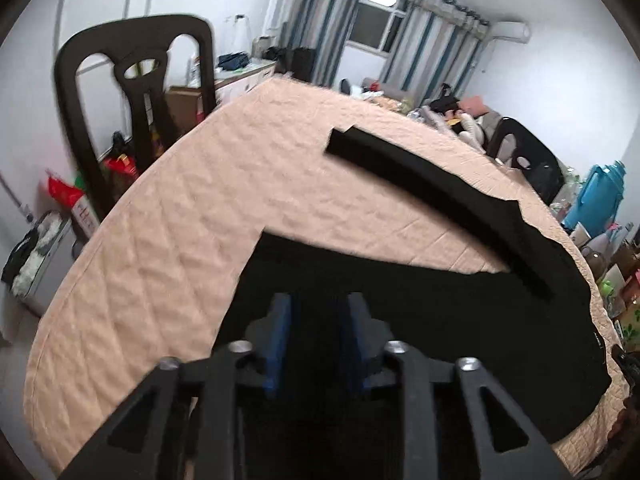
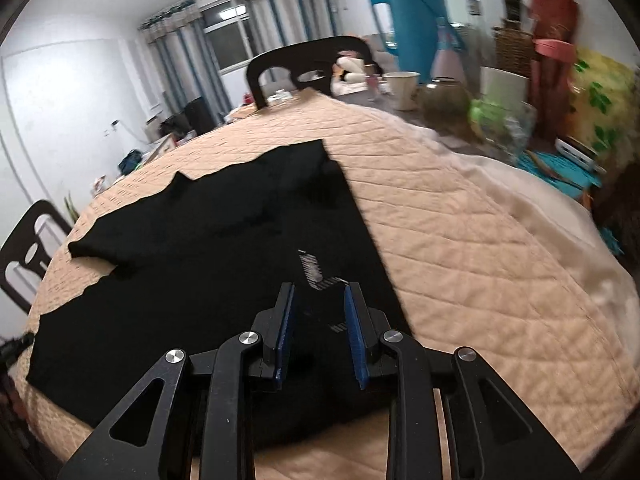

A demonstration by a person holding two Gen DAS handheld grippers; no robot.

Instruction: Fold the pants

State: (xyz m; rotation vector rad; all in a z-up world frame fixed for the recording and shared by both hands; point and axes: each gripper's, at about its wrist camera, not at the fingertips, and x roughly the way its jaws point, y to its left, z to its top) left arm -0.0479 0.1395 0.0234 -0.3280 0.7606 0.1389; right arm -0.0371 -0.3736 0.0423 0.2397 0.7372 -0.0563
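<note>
Black pants lie flat on a table under a peach quilted cover. In the left wrist view one leg stretches away to the far side, and the other part lies under my left gripper. Its blue-padded jaws stand open above the black cloth and hold nothing. In the right wrist view the pants spread to the left, with a white printed mark near the right edge. My right gripper is open just above that edge and holds nothing.
Dark chairs stand at the table's far left and far side. A teal thermos, cups and clutter crowd the table's right end. The quilted cover lies bare right of the pants.
</note>
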